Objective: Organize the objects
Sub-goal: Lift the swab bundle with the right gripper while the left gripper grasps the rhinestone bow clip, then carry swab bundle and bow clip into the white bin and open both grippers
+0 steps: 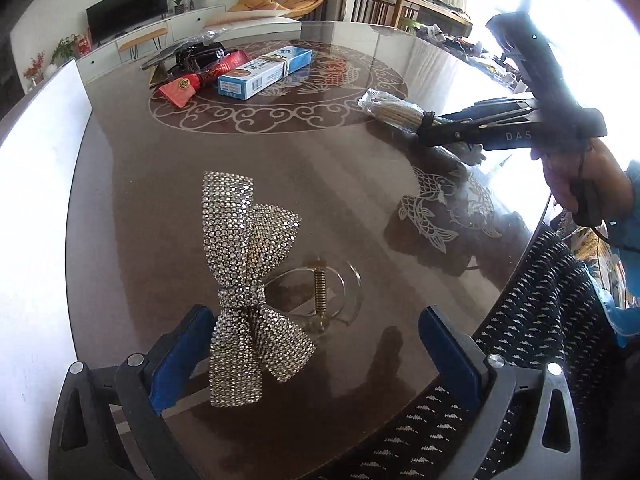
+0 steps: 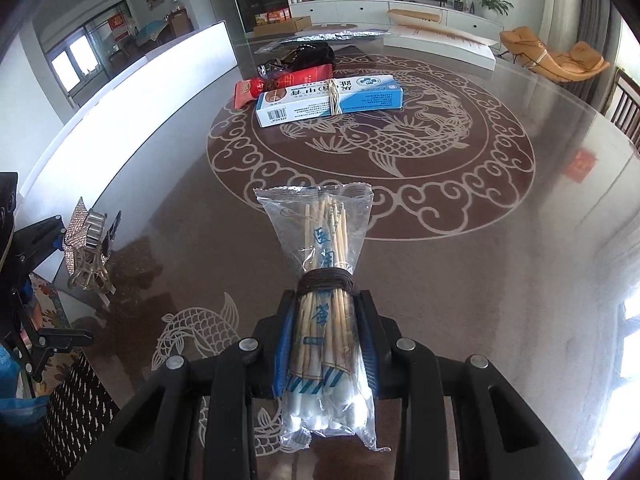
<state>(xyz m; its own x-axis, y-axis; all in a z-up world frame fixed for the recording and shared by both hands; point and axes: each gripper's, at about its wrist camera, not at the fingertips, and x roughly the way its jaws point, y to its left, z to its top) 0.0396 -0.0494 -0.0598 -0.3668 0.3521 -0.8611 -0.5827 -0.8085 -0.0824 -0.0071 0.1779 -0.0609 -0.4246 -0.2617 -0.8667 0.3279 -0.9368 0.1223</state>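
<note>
swab packet (image 2: 326,320) between right jaws, its lower end cut off.

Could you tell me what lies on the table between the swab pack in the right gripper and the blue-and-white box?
Nothing: in the right wrist view only bare patterned table lies between the swab pack and the box.

My left gripper (image 1: 316,344) pointed steeply down, jaws spread wide, gripping nothing. My right gripper (image 2: 326,328) was angled down too, blue pads (image 2: 283,344) pressing a swab packet (image 2: 326,280).
</note>
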